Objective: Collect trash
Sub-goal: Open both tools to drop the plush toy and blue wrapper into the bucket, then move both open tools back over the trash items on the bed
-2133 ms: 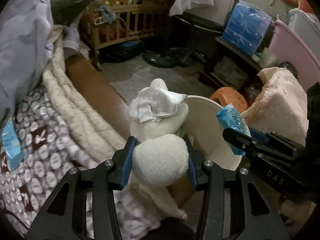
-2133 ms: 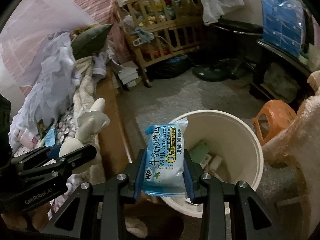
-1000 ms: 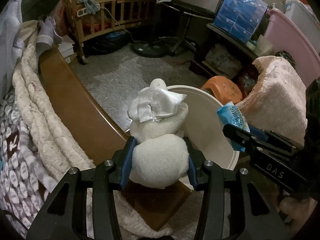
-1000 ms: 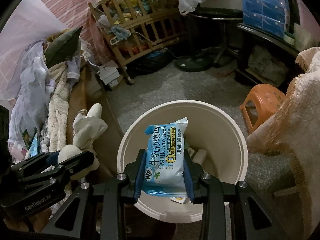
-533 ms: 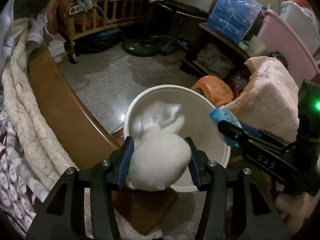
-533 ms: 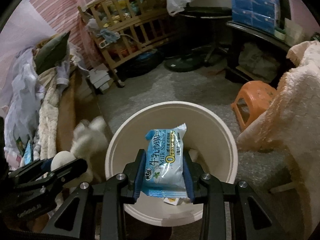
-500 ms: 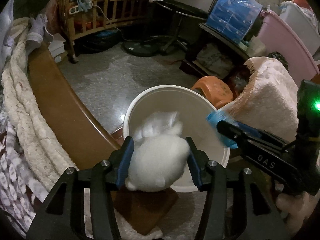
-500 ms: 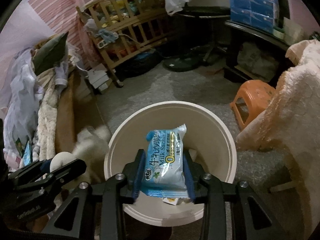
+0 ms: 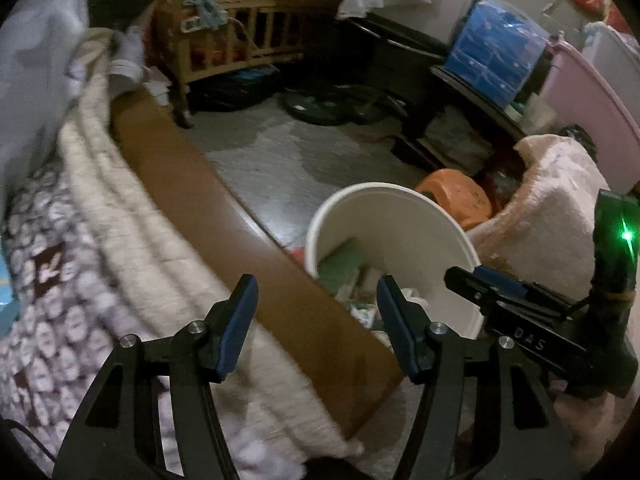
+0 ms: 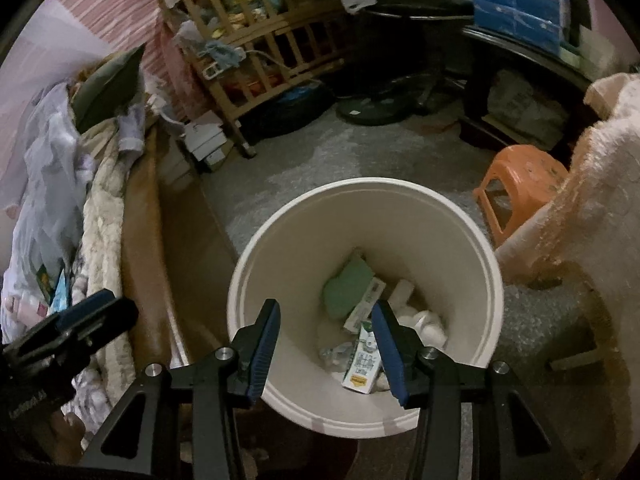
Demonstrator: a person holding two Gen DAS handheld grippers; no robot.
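A white bin [image 10: 360, 185] stands on the floor beside the bed. My right gripper [image 10: 325, 312] hangs straight above its mouth, jaws opening, nothing between them. Down in the bin lie a green packet [image 10: 347, 288], a small carton [image 10: 362, 356] and a white soft lump [image 10: 428, 325]. My left gripper [image 9: 316, 292] is over the bed's wooden edge beside the bin [image 9: 394, 236], jaws opening wide and empty. Each gripper shows in the other's view: the right gripper [image 9: 474, 278] and the left gripper [image 10: 94, 312]. The blue snack packet shows in neither view.
A brown wooden bed rail [image 9: 224, 216] with a cream blanket [image 9: 132, 240] runs along the left. An orange stool [image 10: 520, 184] and a pink fluffy cover [image 10: 592, 200] stand right of the bin. A wooden crib [image 10: 260, 48] and a fan base [image 10: 376, 110] sit at the back.
Both grippers opened. The white plush toy left my left gripper and the blue packet left my right one; both are gone from between the fingers. The left gripper swung back toward the bed.
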